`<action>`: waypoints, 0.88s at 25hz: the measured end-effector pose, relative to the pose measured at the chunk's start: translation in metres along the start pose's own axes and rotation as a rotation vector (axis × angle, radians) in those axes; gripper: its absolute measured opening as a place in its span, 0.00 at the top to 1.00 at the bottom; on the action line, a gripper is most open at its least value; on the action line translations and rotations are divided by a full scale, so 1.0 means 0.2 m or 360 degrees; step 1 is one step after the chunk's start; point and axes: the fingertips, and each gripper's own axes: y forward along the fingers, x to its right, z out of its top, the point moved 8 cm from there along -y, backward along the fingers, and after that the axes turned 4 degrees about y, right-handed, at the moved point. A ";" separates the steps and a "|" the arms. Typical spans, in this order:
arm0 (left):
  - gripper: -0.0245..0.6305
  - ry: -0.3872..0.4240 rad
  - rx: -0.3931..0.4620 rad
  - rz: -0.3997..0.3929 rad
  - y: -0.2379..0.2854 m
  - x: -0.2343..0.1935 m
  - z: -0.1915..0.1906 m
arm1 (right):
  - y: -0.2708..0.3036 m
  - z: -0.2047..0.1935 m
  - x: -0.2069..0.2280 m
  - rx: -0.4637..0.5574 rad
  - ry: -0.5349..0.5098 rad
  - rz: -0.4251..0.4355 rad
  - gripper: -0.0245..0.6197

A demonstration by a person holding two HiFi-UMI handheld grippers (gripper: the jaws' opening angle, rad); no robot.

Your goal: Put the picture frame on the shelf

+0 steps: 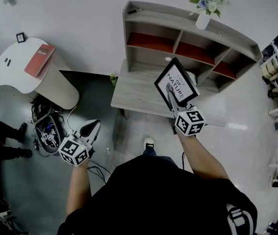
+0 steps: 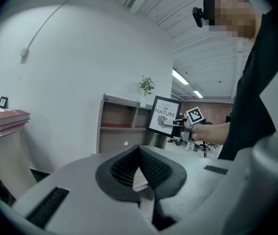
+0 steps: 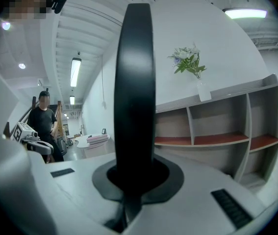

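The picture frame (image 1: 176, 83) is black with a white print. It is held upright in the air over the desk (image 1: 136, 97), in front of the grey shelf unit (image 1: 178, 38). My right gripper (image 1: 170, 92) is shut on the frame's lower edge. In the right gripper view the frame (image 3: 135, 97) stands edge-on between the jaws, with the shelf (image 3: 217, 126) behind it. My left gripper (image 1: 91, 129) hangs lower left over the floor, shut and holding nothing. In the left gripper view its pads meet at the tips (image 2: 139, 151), and the frame (image 2: 164, 115) shows ahead.
A white vase of flowers (image 1: 205, 14) stands on the shelf's top. The shelf's compartments have red floors. At the left is a round white table (image 1: 11, 70) with a red book (image 1: 39, 60). Cables in a basket (image 1: 48, 133) lie on the floor. A person (image 3: 43, 124) stands far back.
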 end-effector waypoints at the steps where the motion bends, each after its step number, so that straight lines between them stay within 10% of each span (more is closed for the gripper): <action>1: 0.93 -0.0002 -0.0002 0.0002 0.01 -0.01 0.00 | 0.01 0.00 0.01 -0.0003 0.0002 0.0001 0.93; 22: 0.93 -0.0020 -0.0034 0.0010 0.22 -0.12 0.03 | 0.23 0.01 0.17 -0.0046 0.0029 0.0023 0.93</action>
